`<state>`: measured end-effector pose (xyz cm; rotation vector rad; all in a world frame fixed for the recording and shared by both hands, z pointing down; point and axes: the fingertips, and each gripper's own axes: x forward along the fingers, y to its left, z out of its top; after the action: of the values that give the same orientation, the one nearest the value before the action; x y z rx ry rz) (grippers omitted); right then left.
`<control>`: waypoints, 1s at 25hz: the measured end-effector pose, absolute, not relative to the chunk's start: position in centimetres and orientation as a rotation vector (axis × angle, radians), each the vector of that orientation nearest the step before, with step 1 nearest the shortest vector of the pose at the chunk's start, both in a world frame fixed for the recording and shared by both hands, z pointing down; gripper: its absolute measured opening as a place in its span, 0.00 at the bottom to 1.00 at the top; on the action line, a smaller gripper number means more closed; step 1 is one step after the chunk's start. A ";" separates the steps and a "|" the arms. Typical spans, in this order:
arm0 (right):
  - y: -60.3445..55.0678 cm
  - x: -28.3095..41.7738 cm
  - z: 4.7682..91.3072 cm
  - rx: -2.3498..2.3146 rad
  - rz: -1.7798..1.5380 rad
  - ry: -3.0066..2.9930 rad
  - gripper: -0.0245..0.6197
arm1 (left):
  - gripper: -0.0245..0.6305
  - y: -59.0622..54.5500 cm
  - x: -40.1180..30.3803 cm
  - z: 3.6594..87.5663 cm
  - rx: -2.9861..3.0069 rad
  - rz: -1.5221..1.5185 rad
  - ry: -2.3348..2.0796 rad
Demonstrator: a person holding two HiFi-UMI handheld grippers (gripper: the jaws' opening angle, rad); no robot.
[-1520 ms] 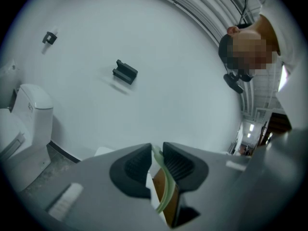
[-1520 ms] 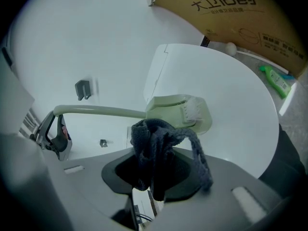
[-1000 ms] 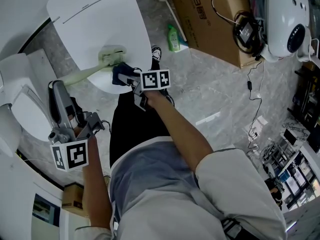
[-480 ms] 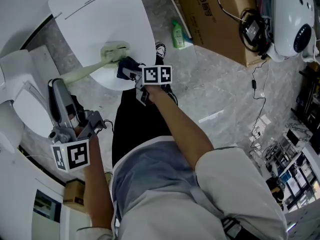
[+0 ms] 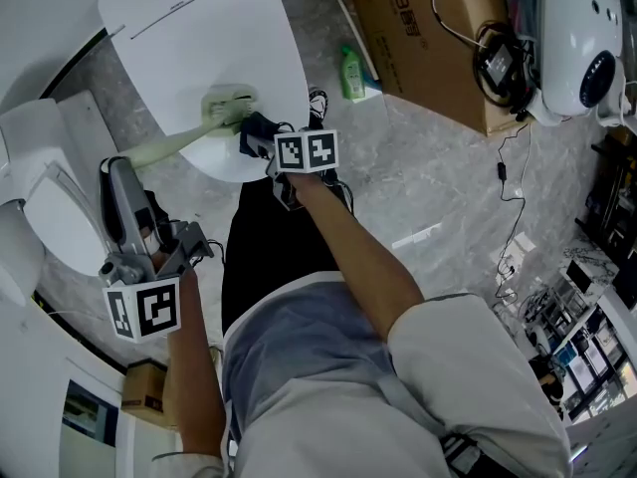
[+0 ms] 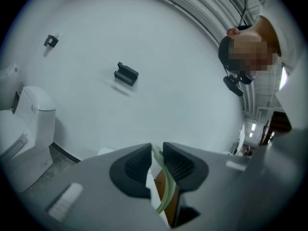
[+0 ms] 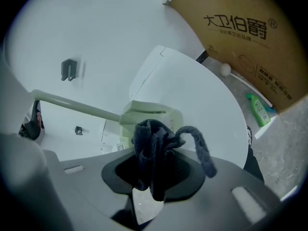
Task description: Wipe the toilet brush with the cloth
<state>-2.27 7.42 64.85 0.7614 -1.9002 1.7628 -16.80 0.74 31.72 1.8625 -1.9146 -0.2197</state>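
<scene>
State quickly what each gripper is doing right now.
Left gripper: shut on the toilet brush.
Right gripper: shut on the cloth.

The person wears a pale grey short-sleeved shirt [image 5: 328, 366] with a loose sleeve [image 5: 468, 357], black trousers [image 5: 264, 257] and a dark shoe [image 5: 313, 101] with white trim. The left gripper [image 6: 157, 150] and right gripper [image 7: 151, 174] have smooth grey bodies and black ribbed pads [image 6: 180, 165]. The left cube [image 5: 142, 310] and right cube [image 5: 307, 151] are white, printed with black square markers.
</scene>
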 end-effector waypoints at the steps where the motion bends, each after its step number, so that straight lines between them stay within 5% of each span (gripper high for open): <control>1: 7.1 -2.3 64.6 0.765 1.755 -1.912 0.21 | 0.04 0.7 -16.8 31.7 1.862 -0.221 -1.914; 25: 1.7 -4.0 64.4 0.738 1.575 -1.835 0.20 | 0.04 0.0 -17.1 31.9 1.879 -0.252 -1.874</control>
<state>-4.02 1.71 64.42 0.7383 -1.8349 1.5746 -17.12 0.04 31.90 1.8788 -1.8738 -0.2517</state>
